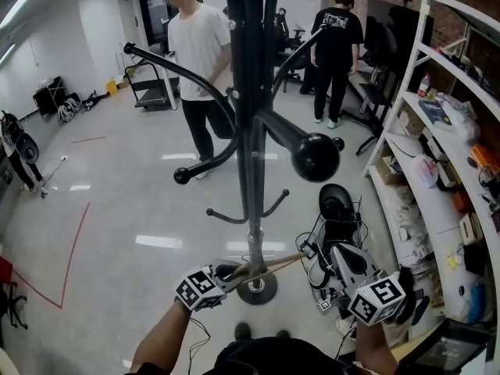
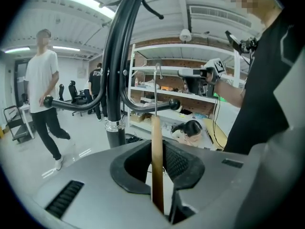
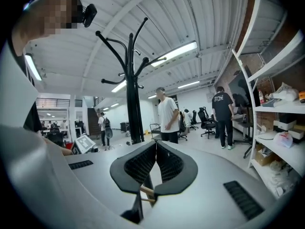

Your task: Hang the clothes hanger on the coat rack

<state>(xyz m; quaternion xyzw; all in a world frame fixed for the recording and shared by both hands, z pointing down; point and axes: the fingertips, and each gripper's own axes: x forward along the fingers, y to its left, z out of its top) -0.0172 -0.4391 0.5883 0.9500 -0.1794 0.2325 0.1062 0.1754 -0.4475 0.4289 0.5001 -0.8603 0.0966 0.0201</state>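
Observation:
A wooden clothes hanger (image 1: 269, 266) lies between my two grippers, just in front of the black coat rack (image 1: 251, 170), near its round base. My left gripper (image 1: 234, 273) is shut on the hanger. In the left gripper view the wooden bar (image 2: 157, 161) stands upright between the pads, its metal hook (image 2: 156, 87) rising above, with the rack's pole (image 2: 114, 80) just beyond on the left. My right gripper (image 1: 316, 258) is shut on the hanger's other end. In the right gripper view a bit of wood (image 3: 147, 191) shows low between the closed jaws (image 3: 156, 168), and the rack (image 3: 132, 89) stands further off.
White shelving (image 1: 437, 155) full of boxes and bags runs along the right. Cables and a black object (image 1: 336, 201) lie on the floor by the rack's base. A person in a white shirt (image 1: 199, 53) and one in black (image 1: 336, 37) stand behind the rack.

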